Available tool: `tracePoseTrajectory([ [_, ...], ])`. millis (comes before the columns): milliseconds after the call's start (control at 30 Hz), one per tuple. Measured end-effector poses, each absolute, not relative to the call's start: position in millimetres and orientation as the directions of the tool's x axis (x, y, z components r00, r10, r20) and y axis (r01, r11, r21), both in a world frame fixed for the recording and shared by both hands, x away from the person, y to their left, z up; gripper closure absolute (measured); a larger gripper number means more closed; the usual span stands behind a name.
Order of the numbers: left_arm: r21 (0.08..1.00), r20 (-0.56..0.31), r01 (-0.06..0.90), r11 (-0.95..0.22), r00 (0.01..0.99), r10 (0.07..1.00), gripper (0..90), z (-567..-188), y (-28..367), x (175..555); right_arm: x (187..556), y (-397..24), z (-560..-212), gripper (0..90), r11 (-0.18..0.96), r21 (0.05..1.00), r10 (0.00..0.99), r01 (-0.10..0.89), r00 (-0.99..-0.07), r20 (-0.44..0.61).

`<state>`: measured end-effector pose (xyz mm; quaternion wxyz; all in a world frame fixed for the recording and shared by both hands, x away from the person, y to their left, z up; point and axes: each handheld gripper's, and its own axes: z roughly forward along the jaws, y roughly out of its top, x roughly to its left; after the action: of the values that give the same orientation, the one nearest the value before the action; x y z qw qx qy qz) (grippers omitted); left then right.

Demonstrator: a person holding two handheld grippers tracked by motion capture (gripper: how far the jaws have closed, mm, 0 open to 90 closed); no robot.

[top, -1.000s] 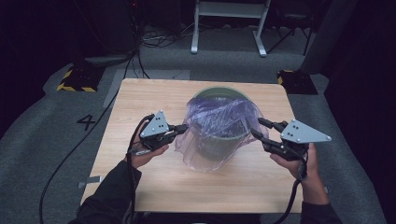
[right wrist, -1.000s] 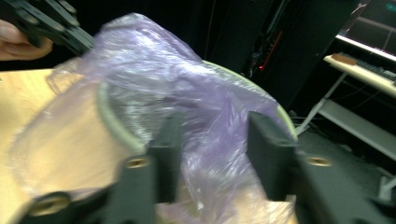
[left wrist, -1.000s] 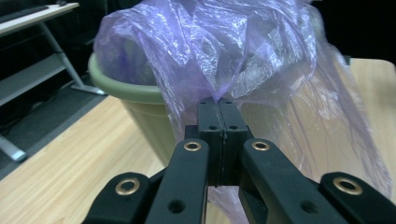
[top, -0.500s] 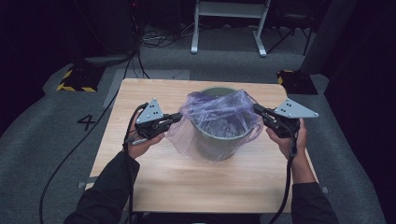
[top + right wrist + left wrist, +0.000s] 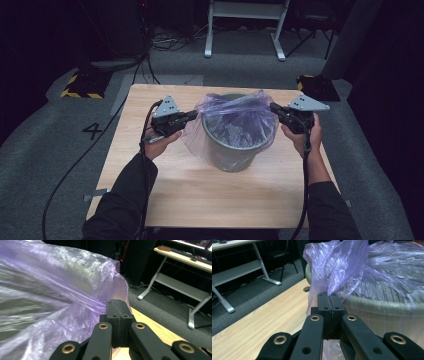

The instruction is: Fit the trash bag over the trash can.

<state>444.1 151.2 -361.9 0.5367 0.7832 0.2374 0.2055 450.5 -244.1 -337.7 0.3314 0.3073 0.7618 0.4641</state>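
Bench [image 5: 165,200]: light wood, centre of the high view, dark floor all round.
Bin [image 5: 235,155]: grey-green, round, upright, centre of the bench, slightly above mid-frame.
Bag [image 5: 240,117]: thin purple plastic, draped into the bin and over its rim, spread between both sides.
Left gripper [image 5: 194,116]: left of the bin in the high view, level, jaws together and clamped on the bag's left edge; film bunched right above the jaw tips in the left gripper view [image 5: 328,296].
Right gripper [image 5: 273,107]: right of the bin, just beside the rim, jaws pressed together on the bag's right edge; film pinched at the tips in the right gripper view [image 5: 117,303].
Hands: left [image 5: 159,145], right [image 5: 300,137], lower centre of frame, dark sleeves.
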Motion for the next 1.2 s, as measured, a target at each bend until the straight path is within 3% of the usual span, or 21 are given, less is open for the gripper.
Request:
tracePoseTrajectory([
  [500,0.942,-0.007,0.218,-0.254,0.772,0.635,88.7,-375,139,477,475,-248,-350,90.0,0.349,0.912,0.801,0.216,-0.574,-0.171],
  [967,0.919,-0.069,0.307,-0.248,0.745,0.664,87.5,-387,126,503,498,-248,-365,88.5,0.297,0.900,0.824,0.320,-0.563,-0.072],
  [1067,0.907,-0.073,0.332,-0.260,0.731,0.679,87.7,-392,125,508,502,-253,-373,89.2,0.258,0.895,0.816,0.363,-0.579,0.000],
  [1200,0.891,-0.093,0.366,-0.268,0.724,0.683,87.5,-401,125,512,505,-258,-389,90.0,0.280,0.867,0.824,0.412,-0.566,0.003],
])
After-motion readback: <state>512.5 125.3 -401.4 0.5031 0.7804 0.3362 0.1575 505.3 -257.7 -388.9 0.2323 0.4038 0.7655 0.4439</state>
